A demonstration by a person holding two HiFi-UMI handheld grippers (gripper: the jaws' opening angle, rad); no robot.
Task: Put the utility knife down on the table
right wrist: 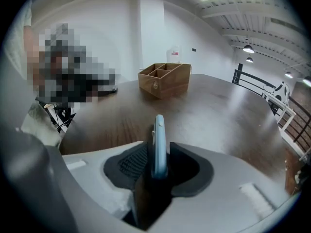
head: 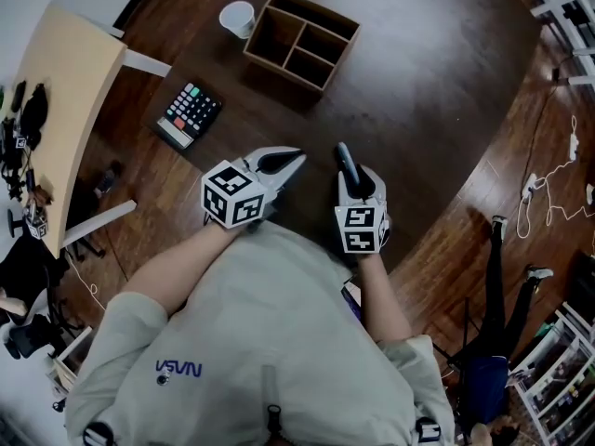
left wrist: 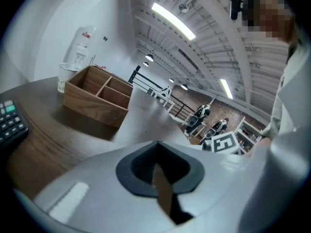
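Utility knife [right wrist: 158, 140] is seen edge-on between the parted jaws of the right tool [right wrist: 159, 165], pads not pressing it, over the dark worktop [right wrist: 218, 106]. Left tool [left wrist: 156, 168] is held closed, empty.

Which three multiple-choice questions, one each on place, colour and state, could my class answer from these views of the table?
1. Where is the utility knife? A in the wooden box; B between the right tool's jaws; C on the calculator.
2. What colour is its body? A red; B light blue; C yellow.
3. What does the left tool hold? A a cup; B a calculator; C nothing.
Answers: 1 B, it stands between those jaws; 2 B, its edge looks light blue; 3 C, nothing sits between its jaws.
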